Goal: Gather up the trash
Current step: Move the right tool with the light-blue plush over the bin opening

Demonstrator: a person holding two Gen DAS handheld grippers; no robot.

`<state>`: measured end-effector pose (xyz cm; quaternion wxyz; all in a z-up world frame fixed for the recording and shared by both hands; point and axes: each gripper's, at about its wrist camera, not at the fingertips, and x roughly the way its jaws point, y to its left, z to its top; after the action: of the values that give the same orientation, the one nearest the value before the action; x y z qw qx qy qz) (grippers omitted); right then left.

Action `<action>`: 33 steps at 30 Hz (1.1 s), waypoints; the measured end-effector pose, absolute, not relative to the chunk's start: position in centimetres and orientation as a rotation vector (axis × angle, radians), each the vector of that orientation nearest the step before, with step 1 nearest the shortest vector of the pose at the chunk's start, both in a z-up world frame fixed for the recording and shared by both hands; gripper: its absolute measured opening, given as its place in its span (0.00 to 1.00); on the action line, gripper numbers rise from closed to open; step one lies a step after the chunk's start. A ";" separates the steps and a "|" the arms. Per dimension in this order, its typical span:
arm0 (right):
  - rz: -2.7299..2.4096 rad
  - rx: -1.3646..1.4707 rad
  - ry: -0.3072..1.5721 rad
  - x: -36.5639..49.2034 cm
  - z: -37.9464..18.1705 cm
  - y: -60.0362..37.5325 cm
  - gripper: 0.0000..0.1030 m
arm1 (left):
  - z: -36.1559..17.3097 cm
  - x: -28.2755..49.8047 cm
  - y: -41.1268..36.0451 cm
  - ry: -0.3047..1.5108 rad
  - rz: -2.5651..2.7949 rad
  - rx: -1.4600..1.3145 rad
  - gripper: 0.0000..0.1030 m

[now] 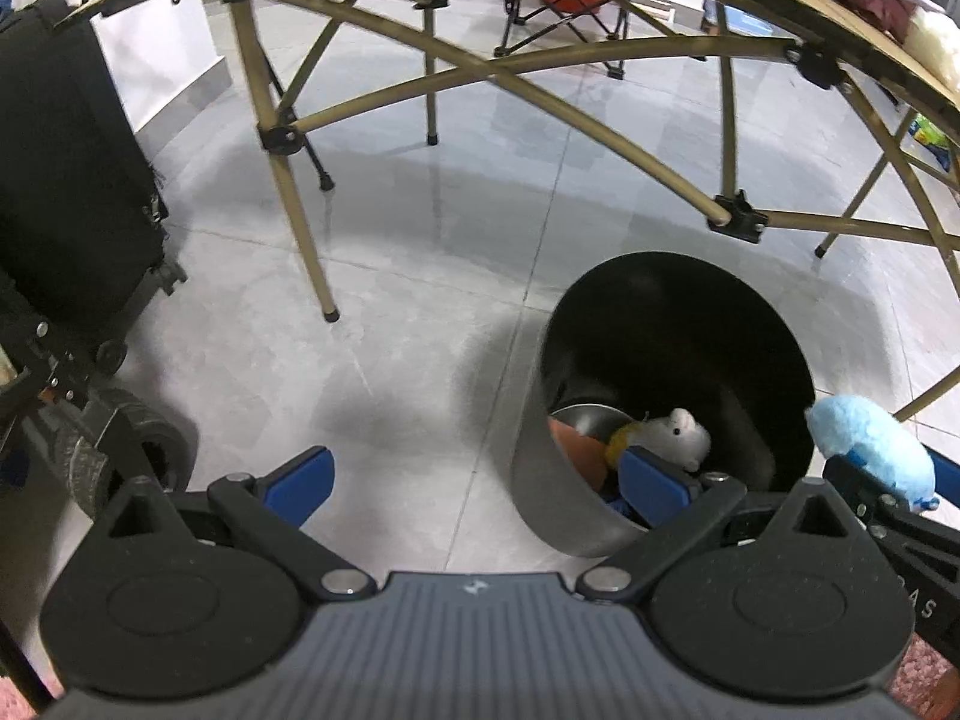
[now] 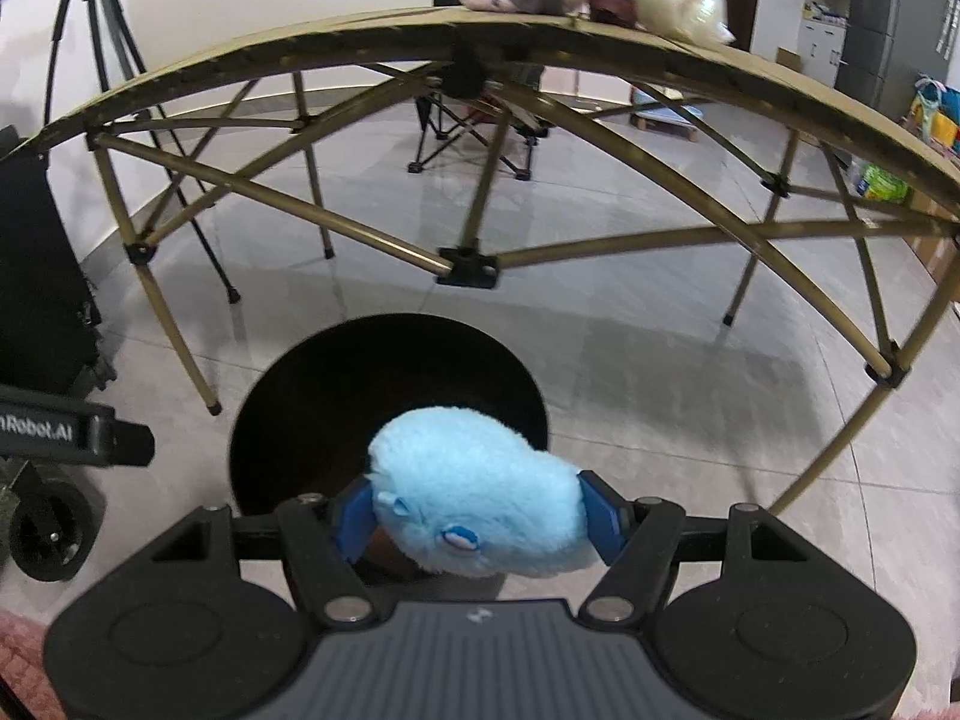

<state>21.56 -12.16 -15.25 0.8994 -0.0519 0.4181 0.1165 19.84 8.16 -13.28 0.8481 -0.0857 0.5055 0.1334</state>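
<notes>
One blue plush toy (image 2: 480, 495) is clamped by the right gripper (image 2: 477, 519) above the one bin (image 1: 540, 480); one grey plush (image 1: 678, 435) lies inside. The left gripper (image 1: 474, 480) is held wide, empty.

The left tongs (image 1: 477, 483) stand wide apart over the grey floor (image 1: 390, 276), holding nothing. Beside them a dark bin (image 1: 678, 384) holds a grey plush toy (image 1: 678, 435). A blue plush toy (image 1: 870, 450) hangs at its right rim.
</notes>
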 end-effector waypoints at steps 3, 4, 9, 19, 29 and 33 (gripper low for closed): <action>0.258 -0.117 0.869 21.7 -15.0 -11.0 0.66 | -13.3 19.4 9.0 1.064 0.287 -0.193 1.00; 0.263 -0.119 0.873 21.8 -15.0 -10.7 0.66 | -13.2 19.3 9.2 1.062 0.289 -0.196 1.00; 0.275 -0.122 0.900 22.4 -15.0 -9.5 0.66 | -13.2 18.9 9.9 1.060 0.294 -0.207 1.00; 0.305 -0.150 0.944 25.3 -14.7 -7.3 0.66 | -13.3 18.5 11.1 1.062 0.316 -0.230 1.00; 0.334 -0.165 1.038 28.3 -15.5 -5.5 0.66 | -14.1 18.7 12.0 1.087 0.350 -0.240 1.00; 0.340 -0.180 1.076 29.2 -16.2 -4.8 0.66 | -14.6 18.8 12.1 1.103 0.361 -0.237 1.00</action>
<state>29.22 -4.81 -16.24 0.8410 -0.0854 0.5094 0.1610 18.84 12.14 -14.58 0.8296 -0.1117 0.5199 0.1703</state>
